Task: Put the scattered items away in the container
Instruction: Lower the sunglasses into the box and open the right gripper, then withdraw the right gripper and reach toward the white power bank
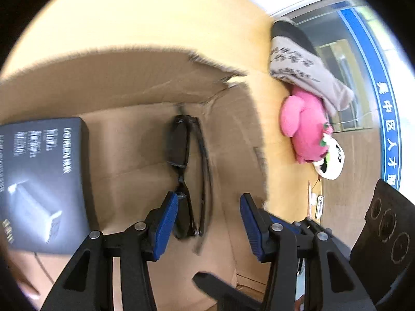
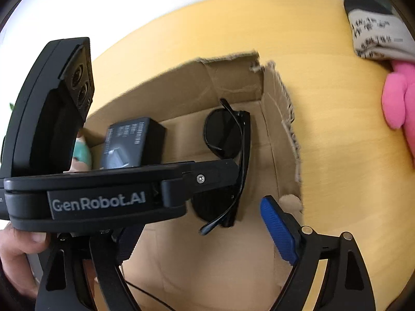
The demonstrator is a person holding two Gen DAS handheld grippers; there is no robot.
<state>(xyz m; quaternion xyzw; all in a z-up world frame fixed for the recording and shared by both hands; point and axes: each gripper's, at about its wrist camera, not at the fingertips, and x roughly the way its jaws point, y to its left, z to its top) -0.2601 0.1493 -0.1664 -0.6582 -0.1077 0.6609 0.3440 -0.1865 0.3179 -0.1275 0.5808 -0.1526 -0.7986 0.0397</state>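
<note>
A cardboard box (image 1: pixel 145 83) stands on the yellow table. Black sunglasses (image 1: pixel 186 160) lie inside it beside a dark product box (image 1: pixel 44 181). My left gripper (image 1: pixel 208 223) hovers over the box, open, its left pad near the glasses, holding nothing. In the right wrist view the sunglasses (image 2: pixel 228 140) and dark box (image 2: pixel 132 142) lie in the cardboard box (image 2: pixel 233 77). The left gripper's body (image 2: pixel 103 197) crosses in front. My right gripper is open; only its right blue finger (image 2: pixel 280 230) shows. A pink plush (image 1: pixel 306 127) lies outside on the table.
A grey printed cloth (image 1: pixel 298 62) lies beyond the plush, with a white panda-face item (image 1: pixel 332 160) next to it. The cloth (image 2: pixel 373 33) and plush (image 2: pixel 399 101) sit at right in the right wrist view. A pale teal item (image 2: pixel 81 153) shows in the box's left corner.
</note>
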